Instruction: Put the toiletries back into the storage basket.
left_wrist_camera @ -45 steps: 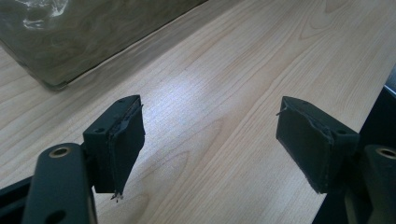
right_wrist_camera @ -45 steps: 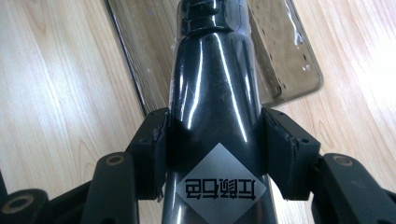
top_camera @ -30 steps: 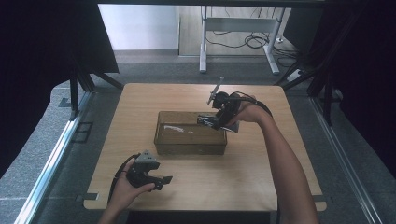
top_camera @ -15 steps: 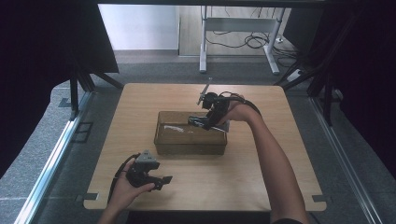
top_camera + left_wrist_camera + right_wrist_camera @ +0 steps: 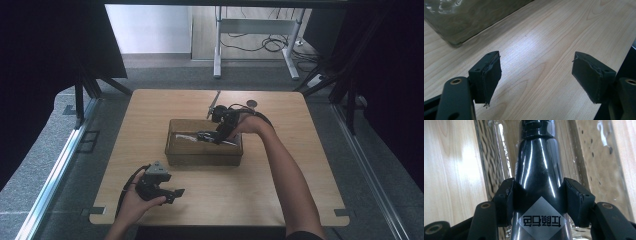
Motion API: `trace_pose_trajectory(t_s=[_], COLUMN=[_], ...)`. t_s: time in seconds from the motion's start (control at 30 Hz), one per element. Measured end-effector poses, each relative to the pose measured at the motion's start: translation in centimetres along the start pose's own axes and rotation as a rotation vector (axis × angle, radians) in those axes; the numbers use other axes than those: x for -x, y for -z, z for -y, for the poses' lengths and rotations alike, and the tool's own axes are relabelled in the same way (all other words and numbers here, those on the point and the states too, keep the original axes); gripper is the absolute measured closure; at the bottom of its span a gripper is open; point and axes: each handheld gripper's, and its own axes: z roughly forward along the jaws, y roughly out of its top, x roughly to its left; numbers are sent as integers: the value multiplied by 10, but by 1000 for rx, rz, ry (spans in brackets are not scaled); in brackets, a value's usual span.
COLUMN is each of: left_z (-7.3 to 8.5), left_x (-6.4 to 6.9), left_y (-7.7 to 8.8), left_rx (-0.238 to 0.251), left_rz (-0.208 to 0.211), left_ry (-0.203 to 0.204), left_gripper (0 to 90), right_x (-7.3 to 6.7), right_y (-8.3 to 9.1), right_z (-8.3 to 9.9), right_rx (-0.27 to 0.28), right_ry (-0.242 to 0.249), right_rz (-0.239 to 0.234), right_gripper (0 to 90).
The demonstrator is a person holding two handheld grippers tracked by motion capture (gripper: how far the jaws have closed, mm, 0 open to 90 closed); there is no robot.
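A clear brownish plastic bin (image 5: 204, 156) stands in the middle of the wooden table (image 5: 300, 165). My right gripper (image 5: 212, 136) reaches over the bin's right half, shut on a glossy black bottle (image 5: 192, 136) that lies roughly level, neck toward the left, low inside the bin. In the right gripper view the pads (image 5: 507, 195) press both sides of the bottle (image 5: 539, 165), whose silver diamond label faces the camera, with the bin (image 5: 596, 157) below. My left gripper (image 5: 177, 192) rests at the near left of the table, open (image 5: 536, 72), nothing between its pads; the bin's corner (image 5: 461, 20) lies ahead.
A small dark round object (image 5: 252, 104) lies near the table's far edge, right of centre. A metal desk frame (image 5: 255, 45) with cables stands beyond the table. Floor rails (image 5: 55, 170) run along both sides. Bare wood surrounds the bin.
My right gripper has carried the black bottle leftward and down, from above the bin's right end into the bin. The left gripper has stayed where it was.
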Motion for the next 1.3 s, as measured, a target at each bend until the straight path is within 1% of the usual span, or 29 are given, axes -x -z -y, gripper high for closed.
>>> trace_pose_trajectory(t_s=[0.07, 0.13, 0.2, 0.23, 0.3, 0.37, 0.43, 0.47, 0.6, 0.63, 0.73, 0.77, 0.87, 1.1, 1.17, 1.3], left_z=[0, 0, 0, 0, 0, 0, 0, 0, 0, 0, 0, 0, 1, 1, 1, 1], left_x=[0, -1, -1, 0, 0, 0, 0, 0, -1, -2, -2, -2, -3, -3, -3, -5], left_y=[0, 0, 0, -1, -1, -1, -1, -1, 0, 0, -1, -1, -1, -1, -2, -1], left_rx=[5, 3, 0, 4, -3, -3, -3, 2, 3, 2, 1, 3, 3, -1, -2, 1], left_rz=[-1, -4, -3, -1, 0, 1, 1, 0, -2, -3, -4, -3, -3, -2, -3, -3], left_ry=[7, 1, -1, 5, -5, -5, -5, 1, 3, 4, 4, 6, 9, 8, 8, 13], left_gripper=[239, 239, 239, 239, 239, 239, 239, 239, 239, 239, 239, 239, 239, 239, 239, 239], right_x=[0, 0, 0, -1, -2, -2, -2, -2, -3, -3, -2, -2, -2, 0, 0, 0], right_y=[-2, -8, -10, -11, -16, -18, -23, -25, -30, -33, -37, -38, -42, -48, -51, -53], right_z=[1, 2, 2, 3, 5, 5, 7, 7, 8, 8, 10, 11, 13, 16, 17, 17], right_rx=[5, 7, 4, -1, -3, -7, -9, -12, -20, -29, -24, -32, -47, -50, -64, -62], right_ry=[-1, 3, 9, 6, 12, 13, 17, 17, 23, 26, 20, 18, 25, 31, 38, 29], right_rz=[-3, -10, -14, -18, -23, -23, -27, -29, -34, -37, -41, -42, -40, -43, -43, -48], right_gripper=[452, 452, 452, 452, 452, 451, 451, 451, 450, 450, 450, 449, 448, 445, 444, 443])
